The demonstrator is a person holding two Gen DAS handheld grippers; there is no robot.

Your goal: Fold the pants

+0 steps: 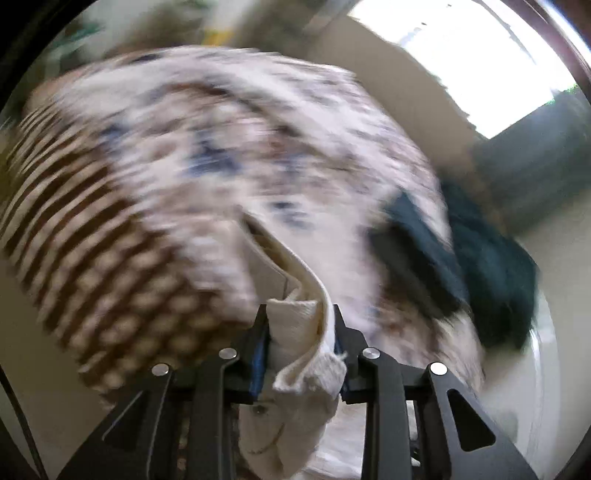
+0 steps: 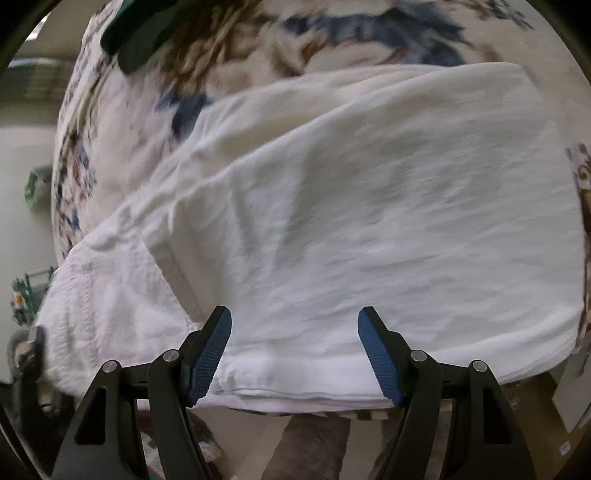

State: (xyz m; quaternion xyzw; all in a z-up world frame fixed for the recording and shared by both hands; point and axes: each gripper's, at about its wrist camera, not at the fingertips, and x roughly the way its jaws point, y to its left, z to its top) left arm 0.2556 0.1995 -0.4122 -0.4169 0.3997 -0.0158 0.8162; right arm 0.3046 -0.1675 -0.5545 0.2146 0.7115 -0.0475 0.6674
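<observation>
White pants lie spread over a patterned bedspread, their elastic waistband at the lower left of the right wrist view. My right gripper hangs above the near edge of the pants, jaws wide apart, nothing between the blue pads. In the left wrist view, my left gripper is shut on a bunched fold of the same white pants, lifted off the blurred bedspread. The cloth hangs down between its fingers.
A dark green garment lies on the bedspread to the right; it shows as a dark green garment at the top left in the right wrist view. A brown patterned cloth covers the left side. Bright window behind.
</observation>
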